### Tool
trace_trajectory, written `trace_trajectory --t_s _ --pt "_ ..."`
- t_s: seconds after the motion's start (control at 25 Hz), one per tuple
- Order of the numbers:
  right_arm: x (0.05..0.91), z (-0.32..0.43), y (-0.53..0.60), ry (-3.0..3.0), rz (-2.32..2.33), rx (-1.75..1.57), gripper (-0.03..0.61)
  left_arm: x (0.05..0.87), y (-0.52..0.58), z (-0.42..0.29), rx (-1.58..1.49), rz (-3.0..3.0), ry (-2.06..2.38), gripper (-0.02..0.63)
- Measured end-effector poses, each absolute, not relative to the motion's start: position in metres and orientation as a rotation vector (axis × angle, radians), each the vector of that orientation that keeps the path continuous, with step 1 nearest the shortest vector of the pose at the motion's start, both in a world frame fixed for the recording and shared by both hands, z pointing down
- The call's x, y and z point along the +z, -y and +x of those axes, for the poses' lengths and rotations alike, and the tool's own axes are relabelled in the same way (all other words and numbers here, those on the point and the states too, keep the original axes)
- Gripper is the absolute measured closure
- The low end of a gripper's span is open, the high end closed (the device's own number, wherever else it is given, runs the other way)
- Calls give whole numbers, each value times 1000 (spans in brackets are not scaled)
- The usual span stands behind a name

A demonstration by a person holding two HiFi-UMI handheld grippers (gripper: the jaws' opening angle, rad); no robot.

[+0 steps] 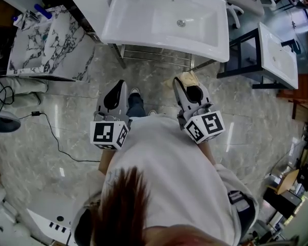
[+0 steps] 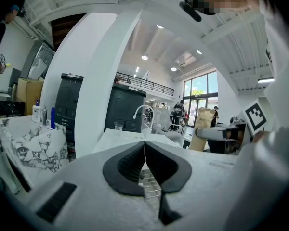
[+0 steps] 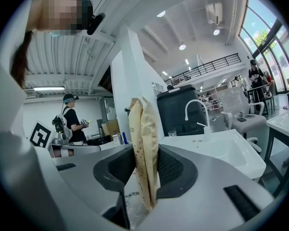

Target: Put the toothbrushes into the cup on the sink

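**Brushes in hand, cup not yet reached**

Nothing had gone into the cup (image 3: pixel 172 133), a clear tumbler at the back of the white sink (image 1: pixel 143 29), near the faucet (image 3: pixel 195 107). The right gripper (image 3: pixel 145 170) was clamped on 2 flat tan paper sleeves (image 3: pixel 143 143), upright between its pads; these were most likely the wrapped toothbrushes. The left gripper (image 2: pixel 145 162) carried nothing, its jaws pressed together. Both grippers hung short of the basin's front edge, so the whole approach and the drop into the cup remained.

The sink stood on a metal frame over glossy grey stone floor (image 1: pixel 236 117). A marble-patterned counter (image 1: pixel 51 45) lay to the left and a black cable (image 1: pixel 56 137) trailed across the tiles. The hall was tall and bright.
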State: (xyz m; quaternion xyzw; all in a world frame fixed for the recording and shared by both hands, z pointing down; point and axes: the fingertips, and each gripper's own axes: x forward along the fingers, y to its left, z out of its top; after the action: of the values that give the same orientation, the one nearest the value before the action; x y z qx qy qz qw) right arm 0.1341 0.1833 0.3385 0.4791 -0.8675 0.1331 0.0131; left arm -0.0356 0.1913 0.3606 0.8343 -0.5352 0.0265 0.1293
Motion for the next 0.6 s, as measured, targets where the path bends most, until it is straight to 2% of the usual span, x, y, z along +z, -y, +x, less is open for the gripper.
trace_trajectory --t_s 0.6 --pt "335 62 -81 2684 1514 380 471 363 -87 -112 84 2453 1525 597"
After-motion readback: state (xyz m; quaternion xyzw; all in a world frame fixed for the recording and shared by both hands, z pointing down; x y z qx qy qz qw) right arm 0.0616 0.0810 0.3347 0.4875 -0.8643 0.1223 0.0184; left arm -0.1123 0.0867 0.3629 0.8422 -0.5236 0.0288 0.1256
